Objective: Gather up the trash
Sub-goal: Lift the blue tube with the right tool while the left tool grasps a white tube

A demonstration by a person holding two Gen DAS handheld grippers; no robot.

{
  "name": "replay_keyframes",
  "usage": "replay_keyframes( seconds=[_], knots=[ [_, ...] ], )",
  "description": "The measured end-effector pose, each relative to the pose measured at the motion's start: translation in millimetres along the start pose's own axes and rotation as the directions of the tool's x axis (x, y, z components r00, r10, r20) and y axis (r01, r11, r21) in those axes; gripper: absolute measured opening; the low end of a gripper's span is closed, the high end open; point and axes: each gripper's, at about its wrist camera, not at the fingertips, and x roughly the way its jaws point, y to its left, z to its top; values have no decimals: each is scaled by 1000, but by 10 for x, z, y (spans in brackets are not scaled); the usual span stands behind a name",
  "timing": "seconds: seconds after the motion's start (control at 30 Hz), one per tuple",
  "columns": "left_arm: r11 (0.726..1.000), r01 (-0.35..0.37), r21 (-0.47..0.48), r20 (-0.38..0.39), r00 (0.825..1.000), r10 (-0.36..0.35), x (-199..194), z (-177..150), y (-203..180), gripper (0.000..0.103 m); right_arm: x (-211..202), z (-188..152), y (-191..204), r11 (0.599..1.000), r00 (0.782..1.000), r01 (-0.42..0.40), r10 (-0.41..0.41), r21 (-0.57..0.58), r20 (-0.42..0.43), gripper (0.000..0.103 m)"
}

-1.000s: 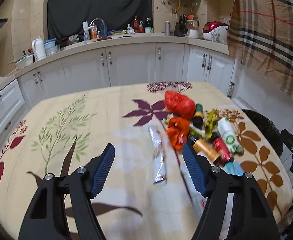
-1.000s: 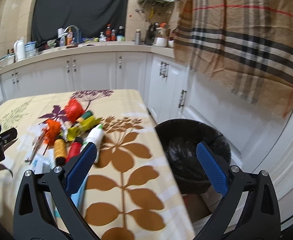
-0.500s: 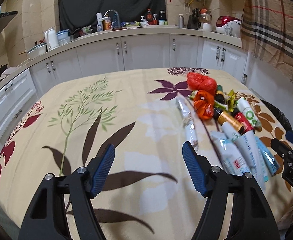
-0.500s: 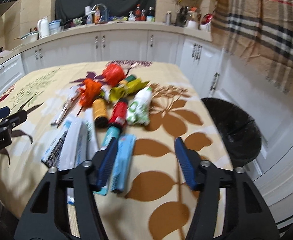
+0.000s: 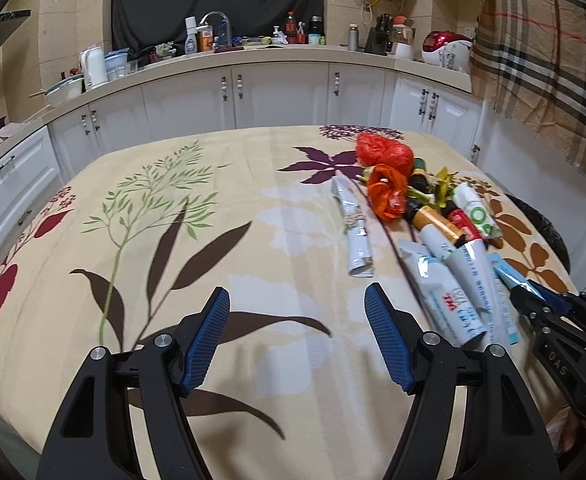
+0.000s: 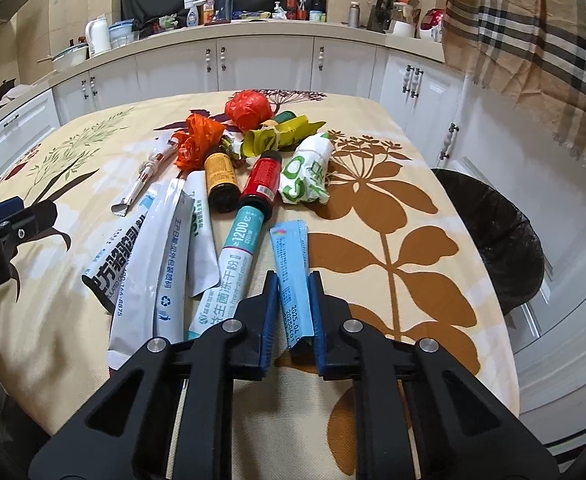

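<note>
Now right tongs [image 6: 294, 312] closed on near end of light-blue sachet [image 6: 291, 268], lying flat on surface [image 6: 373, 216] at near edge of trash pile, beside teal tube [image 6: 229, 268]. Sachet likely light, thin, floppy; grip near end may let far end droop. Left tongs [image 5: 297, 344] open, empty, over bare cloth. Black-lined bin [image 6: 501, 240] off surface's right side.
</note>
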Motion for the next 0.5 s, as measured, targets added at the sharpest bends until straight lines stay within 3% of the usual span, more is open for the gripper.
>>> replay_keyframes(
  seconds=[0.5],
  knots=[
    [996, 83, 29, 16, 996, -83, -74, 34, -477, 68, -128, -46, -361, 997, 997, 50, -53, 65, 54, 14]
  ],
)
